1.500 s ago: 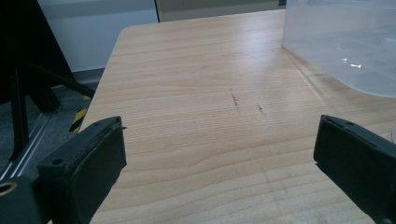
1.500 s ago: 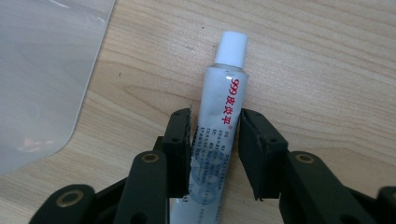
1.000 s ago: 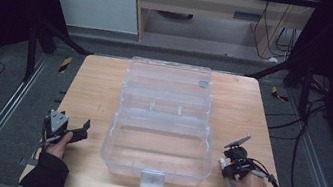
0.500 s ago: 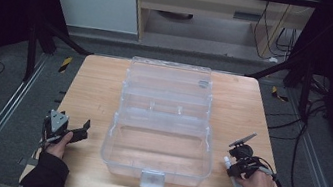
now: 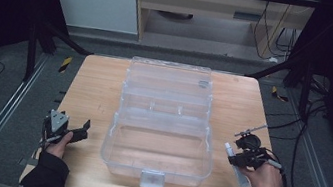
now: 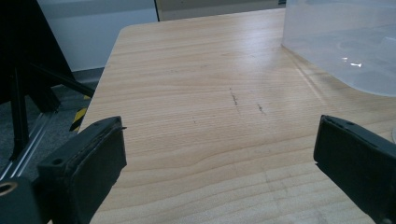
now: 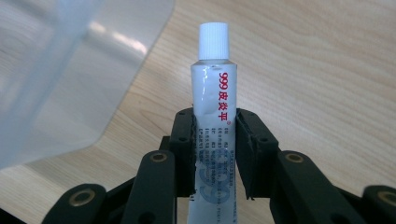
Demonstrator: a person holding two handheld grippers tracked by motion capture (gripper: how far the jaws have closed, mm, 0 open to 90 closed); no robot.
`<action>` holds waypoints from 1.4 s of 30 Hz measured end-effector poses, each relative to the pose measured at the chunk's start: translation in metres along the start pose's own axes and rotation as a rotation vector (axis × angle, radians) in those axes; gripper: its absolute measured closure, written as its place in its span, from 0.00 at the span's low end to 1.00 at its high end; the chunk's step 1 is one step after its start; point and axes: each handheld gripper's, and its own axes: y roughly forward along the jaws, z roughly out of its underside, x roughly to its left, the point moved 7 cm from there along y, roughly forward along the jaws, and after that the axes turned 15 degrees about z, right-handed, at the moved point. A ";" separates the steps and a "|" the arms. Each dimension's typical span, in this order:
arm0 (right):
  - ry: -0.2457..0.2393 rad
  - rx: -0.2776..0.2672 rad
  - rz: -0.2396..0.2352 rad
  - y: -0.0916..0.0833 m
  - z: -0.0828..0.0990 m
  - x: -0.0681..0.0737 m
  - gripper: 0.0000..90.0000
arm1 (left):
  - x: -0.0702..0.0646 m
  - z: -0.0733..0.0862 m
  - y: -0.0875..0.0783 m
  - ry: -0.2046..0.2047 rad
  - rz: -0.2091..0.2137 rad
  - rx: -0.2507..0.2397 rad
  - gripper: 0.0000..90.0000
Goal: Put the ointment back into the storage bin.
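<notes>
Right gripper (image 7: 215,154): jaws closed on white ointment tube (image 7: 214,98), pads pressing both sides of tube body. White cap points away from jaws, past their tips. Clear plastic box (image 5: 162,123), lid open, just left of this gripper on wooden table (image 5: 92,87).

Left gripper (image 6: 219,158): jaws wide apart, holding nothing; bare tabletop between them, box corner ahead-right.

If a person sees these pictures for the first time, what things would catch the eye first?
First, the big clear plastic box, standing open in the middle of the wooden table. Next, the small white tube with red print and a white cap, clamped between the jaws of the right gripper, to the right of the box. The left gripper is open over bare wood.
</notes>
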 end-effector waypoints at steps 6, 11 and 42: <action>-0.009 -0.080 -0.012 -0.017 -0.015 -0.004 0.78 | 0.000 0.000 0.000 0.005 0.003 0.000 0.02; -0.044 -0.164 -0.039 -0.037 -0.028 -0.005 0.78 | 0.000 0.000 0.000 0.002 0.004 -0.002 0.02; -0.534 -0.330 -0.201 -0.098 -0.077 0.051 0.78 | -0.001 0.000 0.000 0.006 0.009 -0.001 0.02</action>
